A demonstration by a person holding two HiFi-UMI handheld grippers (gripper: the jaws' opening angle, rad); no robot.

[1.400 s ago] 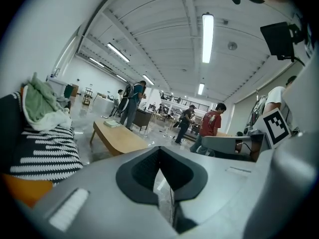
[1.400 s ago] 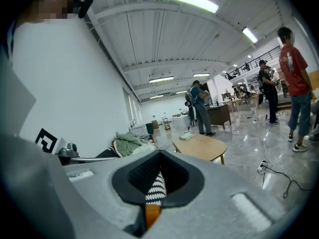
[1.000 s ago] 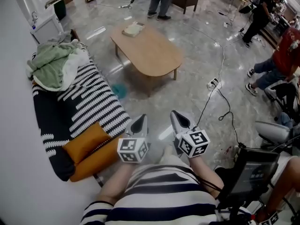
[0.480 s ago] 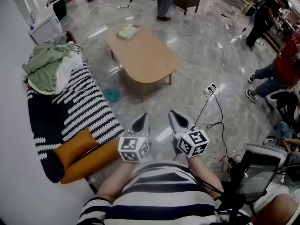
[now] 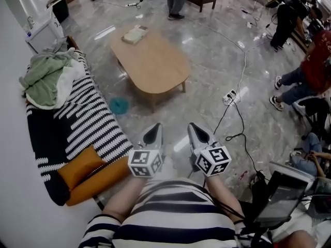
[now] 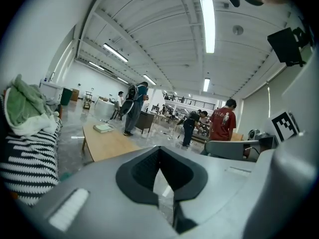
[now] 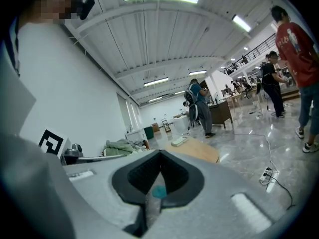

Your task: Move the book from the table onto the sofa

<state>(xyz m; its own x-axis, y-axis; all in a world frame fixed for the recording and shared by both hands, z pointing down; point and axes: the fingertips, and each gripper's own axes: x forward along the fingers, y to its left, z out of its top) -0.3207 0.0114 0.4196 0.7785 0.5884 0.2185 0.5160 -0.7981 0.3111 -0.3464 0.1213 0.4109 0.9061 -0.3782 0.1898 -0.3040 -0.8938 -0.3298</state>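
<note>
Book (image 5: 134,33) on wooden table (image 5: 155,66)

change since a second ago | my head view has shifted: table (image 5: 155,61), book (image 5: 134,34) and sofa (image 5: 88,112) now sit further left | teal patch (image 5: 119,105) and power strip (image 5: 229,95) have drifted lower-left

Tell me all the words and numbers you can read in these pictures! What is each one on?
No word or number can be read in any view.
Left tool and right tool: only square black-and-white markers, no letters.
Book on the table: cover too small to read.
Red shirt: print on the back too blurred to read.
</note>
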